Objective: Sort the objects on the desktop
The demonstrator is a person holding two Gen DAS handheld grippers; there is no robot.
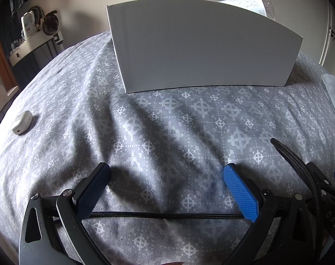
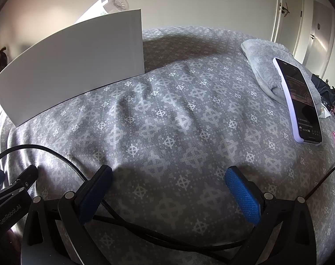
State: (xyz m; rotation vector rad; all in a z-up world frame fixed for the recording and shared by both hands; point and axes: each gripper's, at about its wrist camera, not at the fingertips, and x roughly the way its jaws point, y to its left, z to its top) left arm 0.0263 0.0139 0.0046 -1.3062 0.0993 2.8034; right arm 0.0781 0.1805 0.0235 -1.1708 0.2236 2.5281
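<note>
White box (image 1: pixel 202 44) well beyond empty jaws

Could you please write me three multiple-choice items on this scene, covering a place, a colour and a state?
1. The phone rests partly on:
A the white box
B the grey towel
C a shelf

2. The gripper pads are:
A red
B green
C blue

3. The left gripper and right gripper are:
A both open and empty
B both shut
C left holds the white earbud case

Answers: 1 B, its far end overlaps the grey towel. 2 C, blue textured faces. 3 A, only the bedcover shows between the fingers; the white earbud case lies apart.
</note>
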